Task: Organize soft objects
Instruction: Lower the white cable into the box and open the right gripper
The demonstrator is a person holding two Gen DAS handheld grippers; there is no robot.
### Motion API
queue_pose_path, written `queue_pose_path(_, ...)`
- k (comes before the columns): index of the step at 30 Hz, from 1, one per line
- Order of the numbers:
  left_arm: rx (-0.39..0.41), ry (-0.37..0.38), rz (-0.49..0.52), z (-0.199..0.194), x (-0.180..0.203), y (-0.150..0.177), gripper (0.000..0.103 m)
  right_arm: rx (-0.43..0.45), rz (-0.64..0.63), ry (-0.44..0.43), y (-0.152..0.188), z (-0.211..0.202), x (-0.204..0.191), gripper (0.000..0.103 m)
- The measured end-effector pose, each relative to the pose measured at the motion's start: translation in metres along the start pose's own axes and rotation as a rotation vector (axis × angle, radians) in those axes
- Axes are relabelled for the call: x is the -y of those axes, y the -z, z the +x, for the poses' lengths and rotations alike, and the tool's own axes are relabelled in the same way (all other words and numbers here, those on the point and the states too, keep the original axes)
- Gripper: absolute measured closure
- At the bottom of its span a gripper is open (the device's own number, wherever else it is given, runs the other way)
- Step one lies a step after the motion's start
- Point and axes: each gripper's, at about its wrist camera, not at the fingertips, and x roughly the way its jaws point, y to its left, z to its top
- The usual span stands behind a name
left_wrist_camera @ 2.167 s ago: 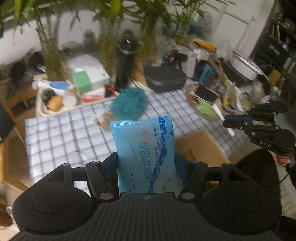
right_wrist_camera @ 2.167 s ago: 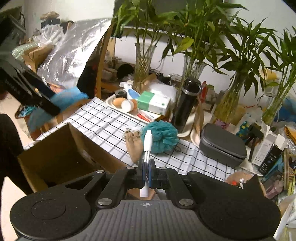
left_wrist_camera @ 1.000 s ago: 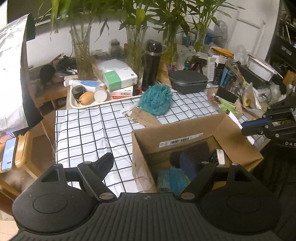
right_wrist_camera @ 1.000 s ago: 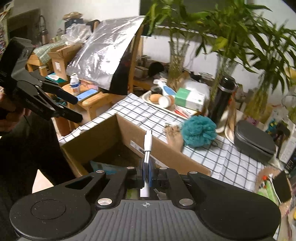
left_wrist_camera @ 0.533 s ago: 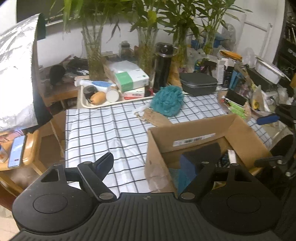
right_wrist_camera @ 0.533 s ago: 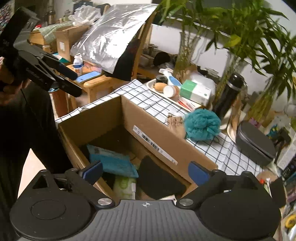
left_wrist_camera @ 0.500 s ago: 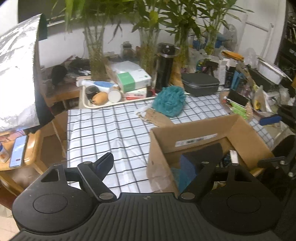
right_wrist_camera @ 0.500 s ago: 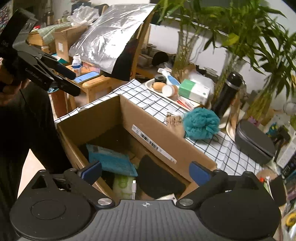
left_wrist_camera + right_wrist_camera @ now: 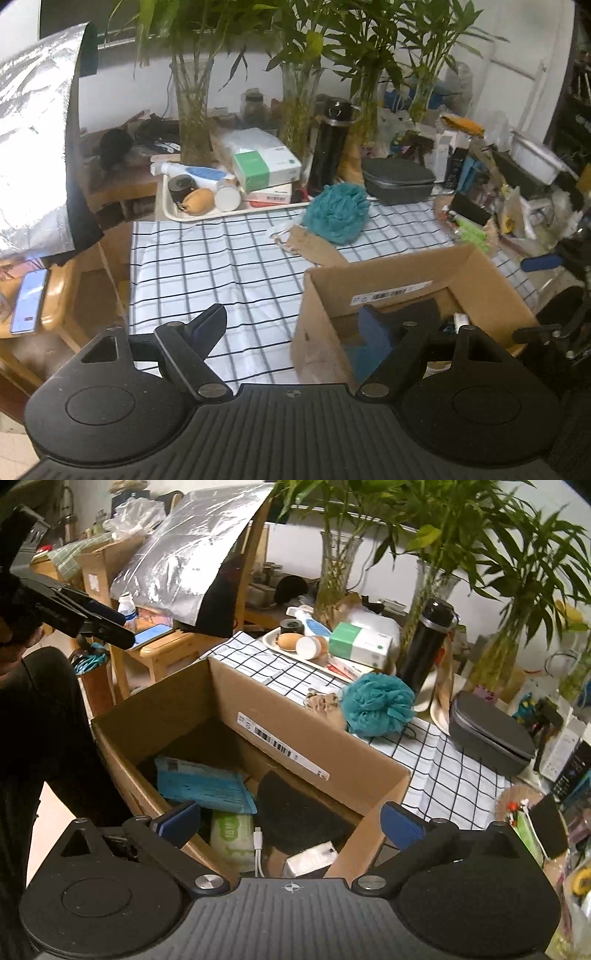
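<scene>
Right wrist view: the right hand-held gripper (image 9: 290, 821) hangs over the open brown cardboard box (image 9: 306, 738), jaws wide apart, nothing between them. Inside the box lie a blue wet-wipe pack (image 9: 203, 784), a green-white tissue pack (image 9: 232, 836), a white charging cable (image 9: 258, 853) and a dark pad (image 9: 295, 812). The left hand-held gripper (image 9: 295, 332) is also spread and empty, beside the box's left wall. Beyond the box, a teal mesh bath sponge (image 9: 378, 705) and a tan cloth pouch (image 9: 314, 249) rest on the checked table (image 9: 221, 266).
</scene>
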Motion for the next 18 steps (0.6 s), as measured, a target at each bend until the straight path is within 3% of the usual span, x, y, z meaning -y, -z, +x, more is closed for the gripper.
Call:
queue_pose_path(14,-0.013,0.05,0.039,0.006,0.014,-0.004,0.024,0.026,0.056,0.023,-0.001,-0.001,0.006,0.0)
queue_pose_path(18,-0.015,0.055,0.065,0.007,0.019,-0.004,0.024,0.085,0.114,0.064,0.0,-0.007,0.015,0.0)
